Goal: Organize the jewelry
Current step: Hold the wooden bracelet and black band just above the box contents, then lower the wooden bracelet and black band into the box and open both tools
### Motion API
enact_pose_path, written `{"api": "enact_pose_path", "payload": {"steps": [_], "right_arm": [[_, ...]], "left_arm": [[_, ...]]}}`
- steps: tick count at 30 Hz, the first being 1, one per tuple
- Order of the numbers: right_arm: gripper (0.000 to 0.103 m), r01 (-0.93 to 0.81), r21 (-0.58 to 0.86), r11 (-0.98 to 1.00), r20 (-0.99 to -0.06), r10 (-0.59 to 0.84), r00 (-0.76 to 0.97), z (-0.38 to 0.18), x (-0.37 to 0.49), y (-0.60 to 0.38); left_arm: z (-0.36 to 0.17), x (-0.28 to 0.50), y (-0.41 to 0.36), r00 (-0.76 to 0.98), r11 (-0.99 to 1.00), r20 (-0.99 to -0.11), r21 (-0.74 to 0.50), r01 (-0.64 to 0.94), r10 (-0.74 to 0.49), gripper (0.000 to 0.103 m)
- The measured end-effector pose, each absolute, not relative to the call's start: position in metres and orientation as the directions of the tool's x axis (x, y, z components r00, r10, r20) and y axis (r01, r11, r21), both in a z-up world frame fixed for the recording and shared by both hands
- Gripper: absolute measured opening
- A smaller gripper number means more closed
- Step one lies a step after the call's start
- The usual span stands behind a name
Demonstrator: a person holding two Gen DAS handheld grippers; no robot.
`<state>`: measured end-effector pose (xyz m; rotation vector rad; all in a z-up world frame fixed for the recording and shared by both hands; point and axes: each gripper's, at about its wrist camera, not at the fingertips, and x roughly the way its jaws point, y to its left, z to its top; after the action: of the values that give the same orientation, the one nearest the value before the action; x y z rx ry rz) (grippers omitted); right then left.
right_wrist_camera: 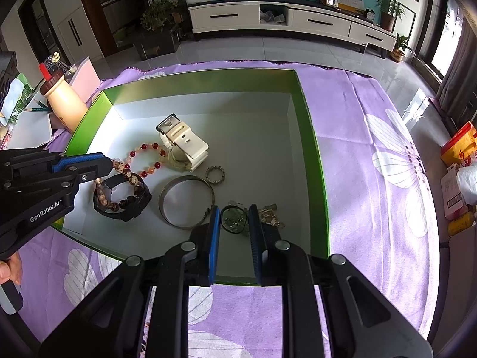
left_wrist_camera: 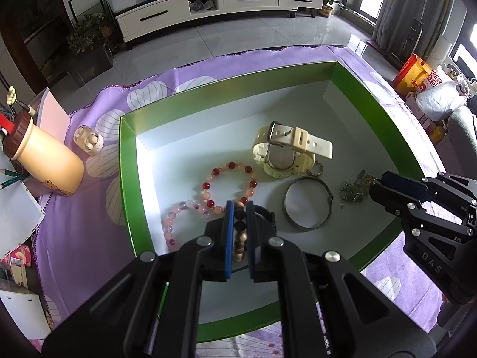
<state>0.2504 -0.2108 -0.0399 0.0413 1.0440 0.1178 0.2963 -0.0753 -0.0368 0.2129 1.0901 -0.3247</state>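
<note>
A green box (left_wrist_camera: 372, 101) (right_wrist_camera: 313, 149) with a white floor holds the jewelry. My left gripper (left_wrist_camera: 240, 208) (right_wrist_camera: 110, 164) is shut on a brown bead bracelet (left_wrist_camera: 239, 232) (right_wrist_camera: 128, 179), which hangs over a black watch (right_wrist_camera: 125, 208). My right gripper (right_wrist_camera: 234, 211) (left_wrist_camera: 372, 186) is open around a small green necklace pile (right_wrist_camera: 235, 217) (left_wrist_camera: 353, 192). Also in the box are a cream watch (left_wrist_camera: 286, 152) (right_wrist_camera: 182, 146), a red and pink bead bracelet (left_wrist_camera: 229, 185) (right_wrist_camera: 147, 158), a metal bangle (left_wrist_camera: 307, 203) (right_wrist_camera: 186, 203), a small ring (right_wrist_camera: 215, 174) and gold pieces (right_wrist_camera: 269, 213).
The box sits on a purple flowered cloth (right_wrist_camera: 372, 149) (left_wrist_camera: 83, 208). A cream bottle-shaped pen holder (left_wrist_camera: 44, 155) (right_wrist_camera: 64, 101), a small white earbud case (left_wrist_camera: 88, 140) and papers (left_wrist_camera: 15, 217) lie to the left. Boxes and bags (right_wrist_camera: 459, 179) stand off the right edge.
</note>
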Motion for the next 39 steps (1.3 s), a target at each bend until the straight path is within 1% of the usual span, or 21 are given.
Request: {"api": "enact_pose_path", "payload": {"steps": [17, 20, 28, 31, 33, 34, 36, 37, 39], "right_arm": [[0.019, -0.062, 0.097, 0.993, -0.863, 0.116, 0.491, -0.042, 0.251, -0.213], [0.021, -0.058, 0.099, 0.993, -0.865, 0.114, 0.489, -0.042, 0.252, -0.214], [0.022, -0.058, 0.101, 0.993, -0.861, 0.116, 0.496, -0.038, 0.251, -0.214], [0.022, -0.056, 0.100, 0.993, -0.859, 0.115, 0.499, -0.036, 0.250, -0.214], [0.022, -0.055, 0.100, 0.993, -0.858, 0.114, 0.500, -0.034, 0.250, -0.214], [0.022, -0.054, 0.099, 0.994, -0.858, 0.113, 0.502, -0.033, 0.250, -0.214], [0.022, -0.053, 0.095, 0.994, -0.857, 0.109, 0.503, -0.032, 0.250, -0.214], [0.023, -0.053, 0.094, 0.994, -0.857, 0.108, 0.504, -0.031, 0.249, -0.214], [0.028, -0.049, 0.094, 0.994, -0.856, 0.106, 0.505, -0.029, 0.249, -0.214]], "left_arm": [[-0.038, 0.297, -0.077, 0.415, 0.933, -0.897, 0.009, 0.361, -0.152, 0.008], [-0.038, 0.296, -0.077, 0.416, 0.933, -0.896, 0.007, 0.361, -0.154, 0.008], [-0.033, 0.296, -0.077, 0.423, 0.933, -0.893, 0.007, 0.359, -0.156, 0.008], [-0.031, 0.296, -0.076, 0.427, 0.935, -0.891, 0.008, 0.356, -0.155, 0.011], [-0.030, 0.295, -0.075, 0.431, 0.935, -0.889, 0.009, 0.354, -0.155, 0.018], [-0.029, 0.295, -0.074, 0.433, 0.935, -0.888, 0.009, 0.354, -0.155, 0.019], [-0.026, 0.294, -0.074, 0.439, 0.936, -0.885, 0.010, 0.352, -0.156, 0.028], [-0.024, 0.293, -0.073, 0.442, 0.936, -0.883, 0.009, 0.352, -0.158, 0.029], [-0.022, 0.293, -0.073, 0.445, 0.936, -0.881, 0.010, 0.352, -0.158, 0.033]]}}
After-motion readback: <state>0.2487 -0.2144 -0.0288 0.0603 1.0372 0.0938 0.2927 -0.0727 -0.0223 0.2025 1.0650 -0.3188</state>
